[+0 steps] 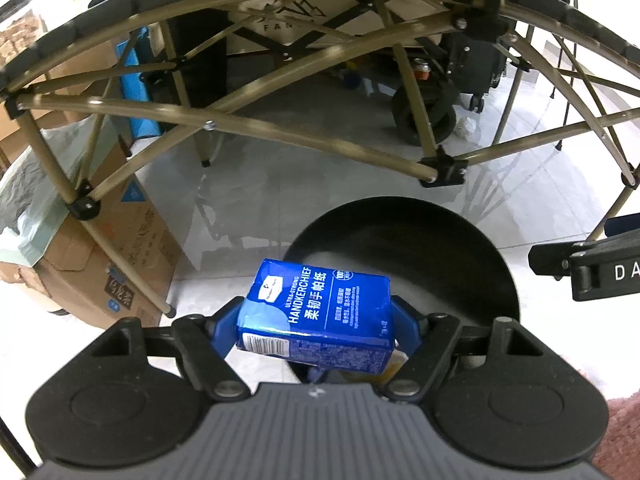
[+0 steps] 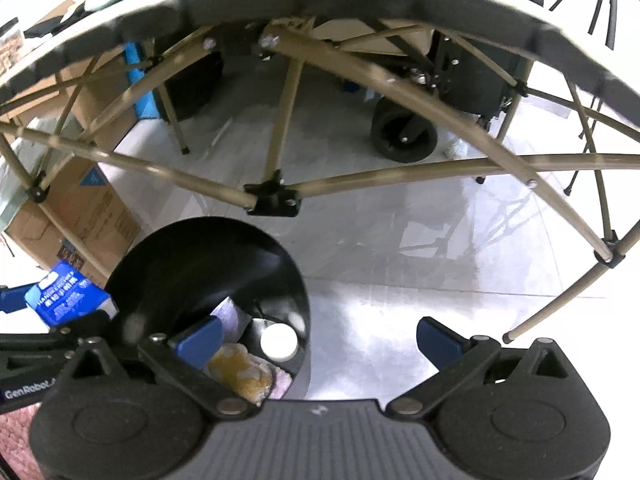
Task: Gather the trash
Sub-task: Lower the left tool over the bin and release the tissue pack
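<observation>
Glossy tile floor (image 1: 280,208) — folding table frame (image 1: 304,80)

We see bright, even indoor light glaring white off the glossy floor (image 1: 360,184); fisheye distortion bows the edges, and the right wrist view smears slightly with motion blur.

A blue tissue pack (image 1: 316,314) is tilted above the rim of a round black bin (image 1: 500,264) holding crumpled yellowish paper (image 2: 240,372) and a white lid (image 2: 279,341).

left hand-held gripper (image 1: 316,322) clamped, right (image 2: 318,338) apparently wide open
</observation>
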`<state>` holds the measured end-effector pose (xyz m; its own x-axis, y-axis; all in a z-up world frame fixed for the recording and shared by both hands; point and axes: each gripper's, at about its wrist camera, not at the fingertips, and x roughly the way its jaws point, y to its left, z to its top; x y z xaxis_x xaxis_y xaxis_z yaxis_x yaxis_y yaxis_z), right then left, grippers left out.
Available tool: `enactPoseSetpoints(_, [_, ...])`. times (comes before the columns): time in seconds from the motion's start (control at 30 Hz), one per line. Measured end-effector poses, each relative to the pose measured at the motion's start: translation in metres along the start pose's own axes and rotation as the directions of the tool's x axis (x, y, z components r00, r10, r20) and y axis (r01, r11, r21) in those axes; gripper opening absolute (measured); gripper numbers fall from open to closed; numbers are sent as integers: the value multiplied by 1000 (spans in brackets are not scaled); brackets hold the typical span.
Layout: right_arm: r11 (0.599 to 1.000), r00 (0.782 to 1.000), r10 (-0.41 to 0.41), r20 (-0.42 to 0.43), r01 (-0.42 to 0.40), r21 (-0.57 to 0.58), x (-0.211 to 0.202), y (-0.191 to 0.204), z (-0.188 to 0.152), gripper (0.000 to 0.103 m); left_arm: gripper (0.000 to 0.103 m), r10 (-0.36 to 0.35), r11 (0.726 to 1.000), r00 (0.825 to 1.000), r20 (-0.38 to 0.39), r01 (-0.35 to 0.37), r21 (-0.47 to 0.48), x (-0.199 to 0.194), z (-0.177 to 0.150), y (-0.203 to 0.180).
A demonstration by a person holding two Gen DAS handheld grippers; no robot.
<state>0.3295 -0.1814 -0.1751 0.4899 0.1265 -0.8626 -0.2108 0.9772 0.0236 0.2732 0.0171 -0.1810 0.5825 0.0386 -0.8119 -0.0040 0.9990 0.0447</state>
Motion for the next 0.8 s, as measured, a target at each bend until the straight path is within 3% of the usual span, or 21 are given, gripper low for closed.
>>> enactPoseSetpoints(0.8, [993, 997, -50, 65, 43, 109, -25, -46, -6, 103, 76, -61, 996, 998, -34, 63, 59, 18, 15, -62])
